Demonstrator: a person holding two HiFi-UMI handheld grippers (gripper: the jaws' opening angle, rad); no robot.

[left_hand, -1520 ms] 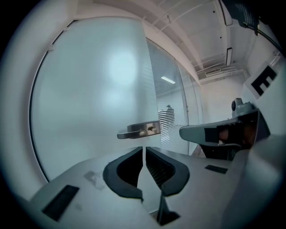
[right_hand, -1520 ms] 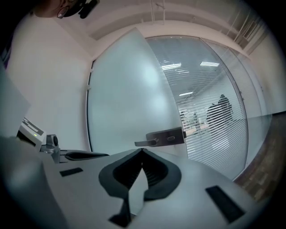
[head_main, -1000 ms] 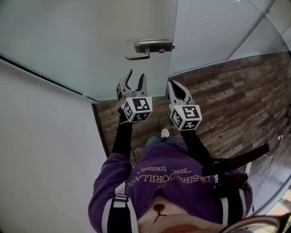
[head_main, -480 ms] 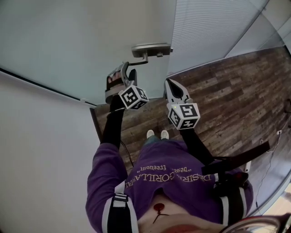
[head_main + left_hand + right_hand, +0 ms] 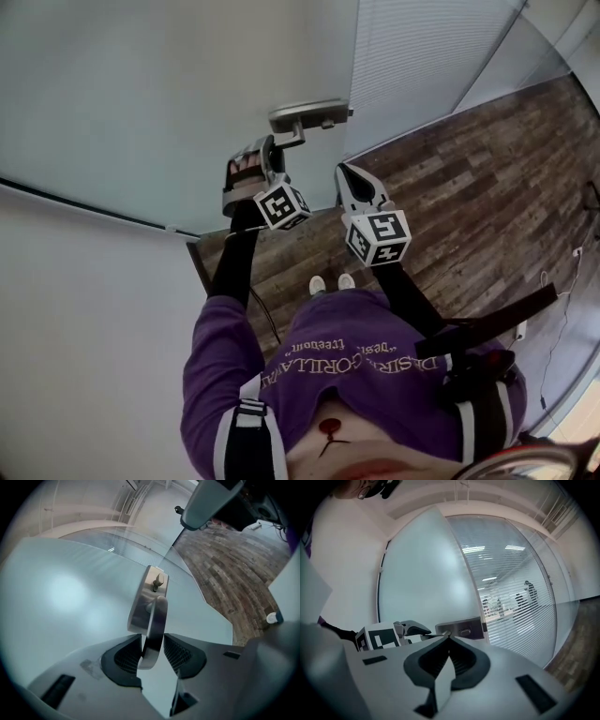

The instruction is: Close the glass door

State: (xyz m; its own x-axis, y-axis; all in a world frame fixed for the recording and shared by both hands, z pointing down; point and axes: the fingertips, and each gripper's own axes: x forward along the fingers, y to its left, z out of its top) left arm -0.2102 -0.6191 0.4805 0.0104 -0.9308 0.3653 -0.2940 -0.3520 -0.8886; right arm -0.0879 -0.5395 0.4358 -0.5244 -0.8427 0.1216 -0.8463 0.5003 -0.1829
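Note:
The frosted glass door point(image 5: 141, 84) carries a metal lever handle point(image 5: 305, 117) near its edge. My left gripper point(image 5: 258, 155) is rolled onto its side and reaches up to the lever. In the left gripper view the lever point(image 5: 154, 625) lies between the jaws of that gripper point(image 5: 152, 651), which are closing; a thin gap still shows on the right side. The handle plate point(image 5: 152, 588) sits just beyond. My right gripper point(image 5: 342, 171) hangs to the right, below the handle, shut on nothing. In its own view the right gripper point(image 5: 449, 639) has tips that meet, with the handle plate point(image 5: 461, 627) behind them.
A glass wall with striped blinds point(image 5: 422, 56) adjoins the door on the right. Dark wood floor point(image 5: 487, 178) spreads to the right and below. A white wall point(image 5: 84, 309) stands on the left. The person's shoes point(image 5: 333, 281) are near the door's foot.
My left gripper has moved up and left to the handle and rolled onto its side, so the lever now lies between its jaws. The right gripper has shifted slightly upward.

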